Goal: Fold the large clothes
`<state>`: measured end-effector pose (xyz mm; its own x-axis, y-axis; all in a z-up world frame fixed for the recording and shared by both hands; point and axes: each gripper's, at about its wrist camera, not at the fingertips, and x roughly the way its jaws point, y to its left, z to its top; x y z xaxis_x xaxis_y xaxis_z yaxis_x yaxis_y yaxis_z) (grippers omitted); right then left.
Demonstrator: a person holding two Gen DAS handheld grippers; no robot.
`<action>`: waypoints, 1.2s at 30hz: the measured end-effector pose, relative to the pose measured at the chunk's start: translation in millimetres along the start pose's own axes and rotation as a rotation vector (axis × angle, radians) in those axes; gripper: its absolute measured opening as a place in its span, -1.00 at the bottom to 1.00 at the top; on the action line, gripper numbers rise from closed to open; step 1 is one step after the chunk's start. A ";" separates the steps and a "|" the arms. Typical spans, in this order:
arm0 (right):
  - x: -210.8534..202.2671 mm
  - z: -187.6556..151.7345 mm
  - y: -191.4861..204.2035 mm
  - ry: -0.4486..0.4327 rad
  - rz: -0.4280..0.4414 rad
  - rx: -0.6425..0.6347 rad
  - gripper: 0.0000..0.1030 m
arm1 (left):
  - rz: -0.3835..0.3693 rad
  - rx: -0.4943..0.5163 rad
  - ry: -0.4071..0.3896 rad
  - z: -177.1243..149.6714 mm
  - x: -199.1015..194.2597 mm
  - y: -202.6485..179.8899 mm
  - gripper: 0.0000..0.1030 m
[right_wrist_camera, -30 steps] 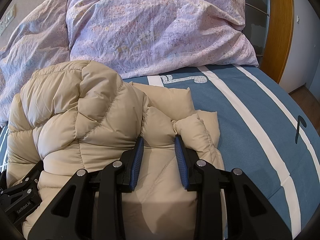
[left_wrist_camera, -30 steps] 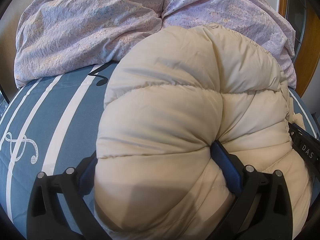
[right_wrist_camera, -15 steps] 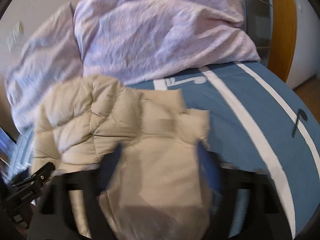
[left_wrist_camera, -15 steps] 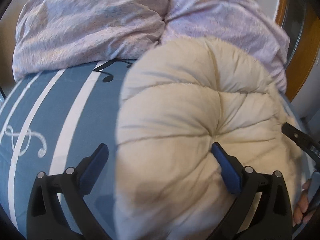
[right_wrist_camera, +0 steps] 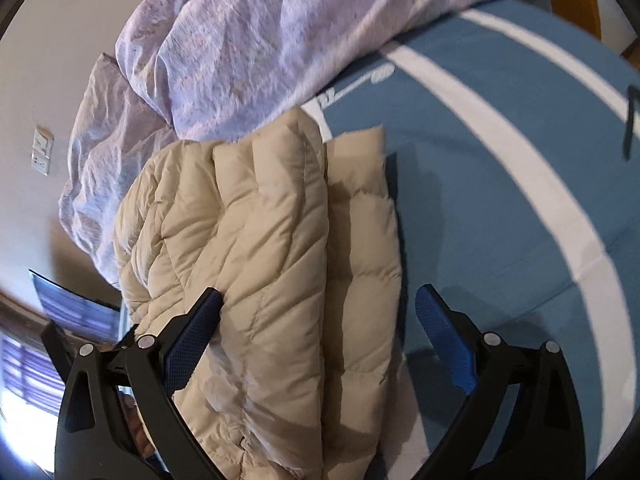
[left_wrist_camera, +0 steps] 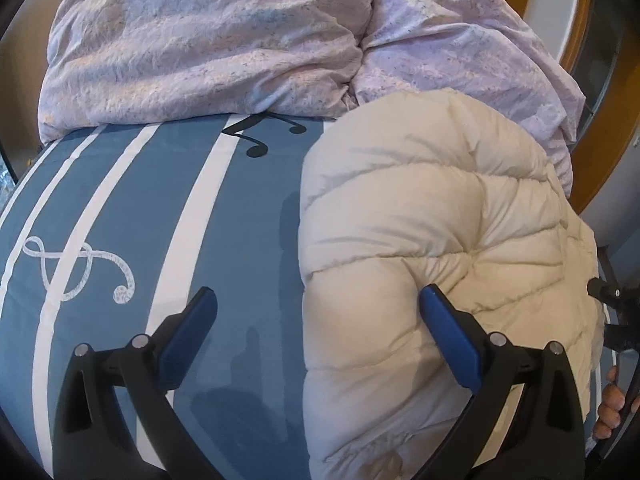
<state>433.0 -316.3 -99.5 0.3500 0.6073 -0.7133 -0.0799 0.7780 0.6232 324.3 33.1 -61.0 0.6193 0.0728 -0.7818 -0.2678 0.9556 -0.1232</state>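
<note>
A cream quilted puffer jacket [left_wrist_camera: 432, 240] lies folded in a thick bundle on the blue bed cover [left_wrist_camera: 248, 224]. My left gripper [left_wrist_camera: 316, 312] is open; its right finger presses into the jacket's near edge and its left finger hangs over the cover. In the right wrist view the jacket [right_wrist_camera: 272, 248] shows as stacked folded layers. My right gripper [right_wrist_camera: 318, 312] is open and holds nothing, its fingers apart over the jacket's near end. The right gripper's black body [left_wrist_camera: 616, 312] shows at the right edge of the left wrist view.
Crumpled lilac bedding [left_wrist_camera: 224, 40] is piled at the head of the bed, also in the right wrist view [right_wrist_camera: 260, 40]. The cover has white stripes and music notes [left_wrist_camera: 256, 136]. A wooden door frame [left_wrist_camera: 600, 92] stands to the right. A wall socket [right_wrist_camera: 42, 150] is at left.
Both grippers opened and let go of the jacket. The left gripper shifted left, off the bundle. The right gripper pulled back and tilted, so its view is rotated.
</note>
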 end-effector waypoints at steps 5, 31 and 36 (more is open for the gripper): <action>9.5 -3.4 -8.1 0.025 0.044 0.019 0.97 | -0.008 0.032 -0.001 -3.7 1.7 -4.1 0.96; 20.2 -6.7 -4.5 -0.021 0.191 0.009 -0.35 | -0.385 -0.221 0.176 2.5 39.9 29.3 0.71; 18.7 -7.0 -3.3 -0.022 0.212 0.018 -0.41 | -0.480 -0.246 0.181 3.6 42.0 25.2 -0.04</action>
<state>433.4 -306.4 -117.1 0.3475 0.7529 -0.5589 -0.1369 0.6304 0.7641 346.2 61.2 -94.8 0.5835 -0.4242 -0.6925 -0.1650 0.7731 -0.6125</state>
